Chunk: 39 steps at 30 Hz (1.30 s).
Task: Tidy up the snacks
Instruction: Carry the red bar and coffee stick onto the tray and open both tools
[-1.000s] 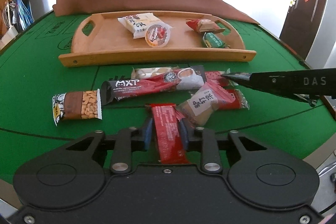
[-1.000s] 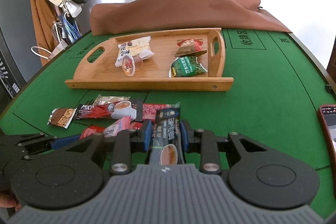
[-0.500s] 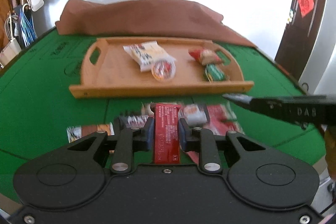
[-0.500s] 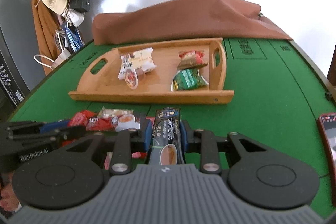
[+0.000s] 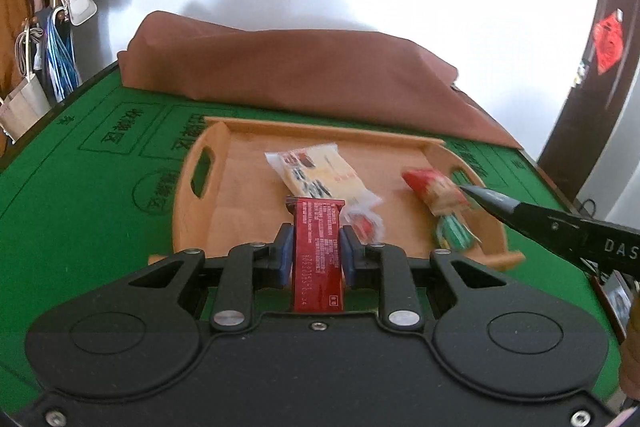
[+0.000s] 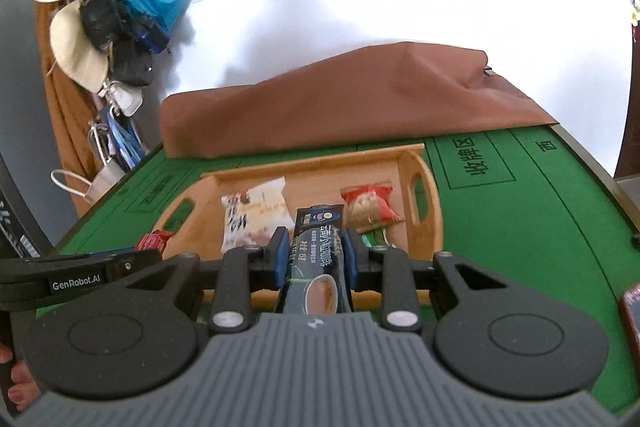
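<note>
Hidden / unclear:
- Near rail of wooden tray (image 5: pixel 182 203) covered by gripper body in both wrist views; lower third of each frame filled by black housing.
- Small red-and-clear packet (image 5: pixel 364 225) in tray blurred, half behind blue pad; contents not readable.
- Green packet (image 5: pixel 454 233) smeared by motion; in right wrist view only a sliver shows above the linkage.
- Lower end of red sachet (image 5: pixel 318 251) cut off by housing edge; lower end of dark coffee sachet (image 6: pixel 318 255) likewise.
- Loose snacks on green felt table (image 5: pixel 80 227) not visible in either view.
- Phone-like object at right edge of both frames cropped; fingertips at lower left of right wrist view cropped.

Grippers:
- Left gripper (image 5: pixel 316 251): jaws narrow, blue pads pressed on both long edges of red sachet, sachet upright, upper end projecting past the pads at frame centre, overlapping the tray interior.
- Right gripper (image 6: pixel 316 253): jaws narrow, clamped on dark coffee sachet, printed top projecting above the pads at frame centre, over the tray.
- Right gripper's finger seen entering left wrist view from the right, tip just by red-and-tan packet (image 5: pixel 436 193); touching or not cannot be told.

Tray contents: pale yellow-white packet (image 5: pixel 320 175) centre, red-and-tan packet right, green packet below it. Brown cloth (image 5: pixel 300 71) behind tray.
</note>
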Available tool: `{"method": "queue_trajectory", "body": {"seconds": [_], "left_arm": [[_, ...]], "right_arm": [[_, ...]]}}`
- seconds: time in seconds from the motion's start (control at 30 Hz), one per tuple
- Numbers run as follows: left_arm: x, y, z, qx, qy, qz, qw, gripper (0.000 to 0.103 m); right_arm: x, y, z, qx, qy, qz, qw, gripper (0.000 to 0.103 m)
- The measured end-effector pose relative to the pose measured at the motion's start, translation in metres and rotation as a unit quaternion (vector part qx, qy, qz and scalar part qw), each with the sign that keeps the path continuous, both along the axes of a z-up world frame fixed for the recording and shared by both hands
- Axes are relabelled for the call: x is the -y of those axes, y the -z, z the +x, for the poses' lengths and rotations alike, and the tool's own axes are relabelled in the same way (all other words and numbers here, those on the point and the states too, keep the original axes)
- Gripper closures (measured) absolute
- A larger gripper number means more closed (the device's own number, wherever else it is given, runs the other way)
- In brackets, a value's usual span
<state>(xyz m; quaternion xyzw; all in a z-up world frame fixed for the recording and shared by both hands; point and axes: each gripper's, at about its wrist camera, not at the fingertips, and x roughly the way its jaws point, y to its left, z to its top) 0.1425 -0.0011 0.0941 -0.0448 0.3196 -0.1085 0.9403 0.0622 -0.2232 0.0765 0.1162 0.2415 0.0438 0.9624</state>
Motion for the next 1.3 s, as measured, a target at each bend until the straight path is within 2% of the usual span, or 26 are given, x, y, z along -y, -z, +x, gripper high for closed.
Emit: {"method": "queue_trajectory", "body": {"seconds": [0.13, 0.5, 0.77, 0.93, 1.1, 1.3], "left_arm": [[-0.001, 0.004, 0.033, -0.008, -0.018, 0.014, 0.9997, 0.08], [0.0, 0.044, 0.102, -0.058, -0.04, 0.017, 0.9974, 0.08], [-0.002, 0.061, 0.115, -0.074, -0.047, 0.015, 0.9961, 0.08], [-0.002, 0.065, 0.119, -0.079, -0.049, 0.014, 0.9956, 0.08], [-0.002, 0.069, 0.121, -0.085, -0.051, 0.013, 0.9949, 0.08], [-0.002, 0.071, 0.123, -0.091, -0.05, 0.008, 0.9945, 0.08]], "right_arm": [[-0.001, 0.005, 0.034, -0.023, 0.004, 0.02, 1.0, 0.071], [-0.018, 0.033, 0.095, -0.052, 0.007, 0.018, 0.998, 0.071], [-0.027, 0.054, 0.113, -0.074, 0.016, 0.014, 0.997, 0.071], [-0.03, 0.059, 0.12, -0.072, 0.017, 0.009, 0.997, 0.071], [-0.031, 0.063, 0.122, -0.067, 0.018, 0.014, 0.997, 0.071], [-0.029, 0.075, 0.13, -0.092, 0.019, 0.033, 0.995, 0.072]]}}
